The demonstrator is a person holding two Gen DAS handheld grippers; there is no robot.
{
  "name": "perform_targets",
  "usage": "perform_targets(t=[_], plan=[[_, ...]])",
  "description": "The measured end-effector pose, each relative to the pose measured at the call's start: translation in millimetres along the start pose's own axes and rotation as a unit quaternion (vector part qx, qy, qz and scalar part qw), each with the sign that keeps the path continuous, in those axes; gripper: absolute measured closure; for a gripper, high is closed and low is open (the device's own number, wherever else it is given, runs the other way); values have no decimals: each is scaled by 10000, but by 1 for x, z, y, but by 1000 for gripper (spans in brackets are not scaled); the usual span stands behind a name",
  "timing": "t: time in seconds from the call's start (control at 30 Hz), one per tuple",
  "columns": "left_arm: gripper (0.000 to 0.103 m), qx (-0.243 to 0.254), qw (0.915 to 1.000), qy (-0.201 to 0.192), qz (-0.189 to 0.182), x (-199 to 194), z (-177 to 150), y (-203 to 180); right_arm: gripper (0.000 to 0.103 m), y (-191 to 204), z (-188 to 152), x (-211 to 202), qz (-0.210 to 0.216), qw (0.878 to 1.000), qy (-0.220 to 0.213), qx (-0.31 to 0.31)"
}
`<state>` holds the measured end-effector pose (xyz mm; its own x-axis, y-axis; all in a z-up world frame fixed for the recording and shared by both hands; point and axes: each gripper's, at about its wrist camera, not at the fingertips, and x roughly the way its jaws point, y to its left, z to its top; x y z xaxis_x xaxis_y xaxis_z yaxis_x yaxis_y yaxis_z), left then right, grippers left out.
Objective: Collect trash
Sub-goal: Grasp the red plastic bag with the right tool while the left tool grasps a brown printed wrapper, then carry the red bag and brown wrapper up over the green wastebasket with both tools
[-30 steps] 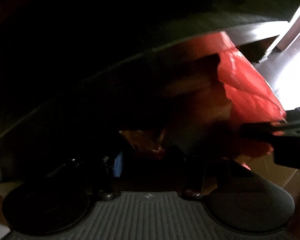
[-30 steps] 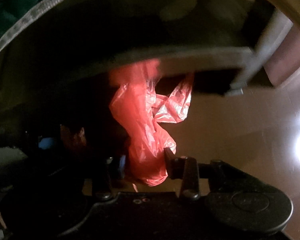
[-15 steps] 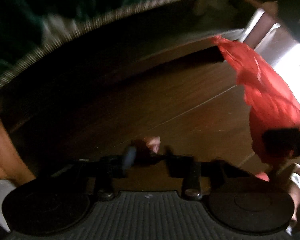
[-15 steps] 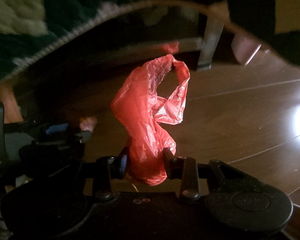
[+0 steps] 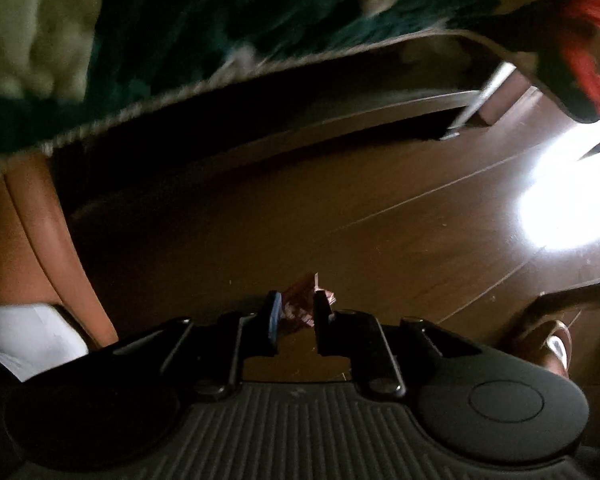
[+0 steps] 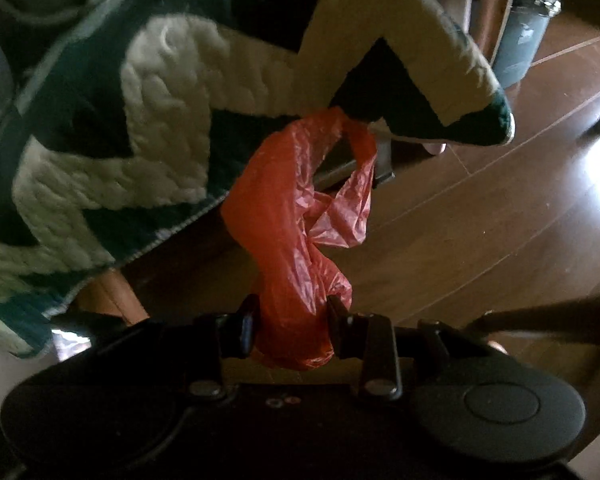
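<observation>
— Both tongs are gripping something, aren't they? What is the right gripper point(image 6: 291, 322) carrying?

— Its jaws are squeezing in on the lower end of a crumpled, thin red plastic bag point(image 6: 300, 216). The loose handle loop is standing out ahead of the fingers, its tip brushing or passing just in front of the quilted green-and-cream blanket point(image 6: 140, 120); I cannot tell which. Pinching it low is probably keeping the flimsy film bunched so it is not slipping out.

— And the left gripper point(image 5: 296, 316)?

— It is closing, nearly together, on a small crinkled reddish-brown wrapper scrap point(image 5: 300, 300) poking up between the two fingers, above the dark brown wooden plank floor point(image 5: 380, 240).

— So where is the trash going?

— Judging by the right wrist view, a grey bin with a dark liner point(image 6: 520, 36) is standing well apart, far past the blanket's corner. That is looking like the drop point, though I am only guessing.

— Anything worrying you?

— The bag's loop is hanging close to the blanket edge and could be snagging there. The wrapper is tiny, so a slack grip is risking a drop.
</observation>
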<state>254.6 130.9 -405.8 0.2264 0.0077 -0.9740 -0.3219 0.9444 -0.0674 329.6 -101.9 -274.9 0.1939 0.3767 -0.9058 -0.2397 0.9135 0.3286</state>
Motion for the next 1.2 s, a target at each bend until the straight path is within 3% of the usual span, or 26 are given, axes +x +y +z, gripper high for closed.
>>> perform_targets(t=[0.13,0.17,0.27,0.37,0.47,0.57,0.67,0.73,0.9,1.03,1.2], plan=[[38,-170,9996,211,-78,24,-9,17,69,4,9,3,-8,9998,-31,-176],[33,-173,9995,248,-98,32,-10,19,69,3,11,8,8,9997,-13,-245],[33,79,9991,370,-209,57,-11,9,69,1,16,18,113,9990,202,-370],[33,123,9981,565,-195,86,-9,4,69,-14,17,29,263,9983,517,-83],[33,-565,9953,776,-156,106,-13,19,68,-23,17,36,467,9960,696,297],[33,-1328,9861,977,-193,120,-16,32,68,-22,17,39,572,9949,761,335],[33,-1809,9771,1099,-211,132,-18,37,68,-19,16,41,625,9941,840,292],[31,-1946,9758,985,-158,132,-18,37,68,-19,17,42,617,9937,895,273],[34,-1808,9790,937,-36,134,-12,28,68,-15,17,47,544,9930,1019,253],[53,-1665,9813,955,155,133,-7,24,68,-12,18,48,468,9937,1005,167],[58,-1452,9829,1122,155,141,0,4,68,-7,17,45,373,9950,930,23]])
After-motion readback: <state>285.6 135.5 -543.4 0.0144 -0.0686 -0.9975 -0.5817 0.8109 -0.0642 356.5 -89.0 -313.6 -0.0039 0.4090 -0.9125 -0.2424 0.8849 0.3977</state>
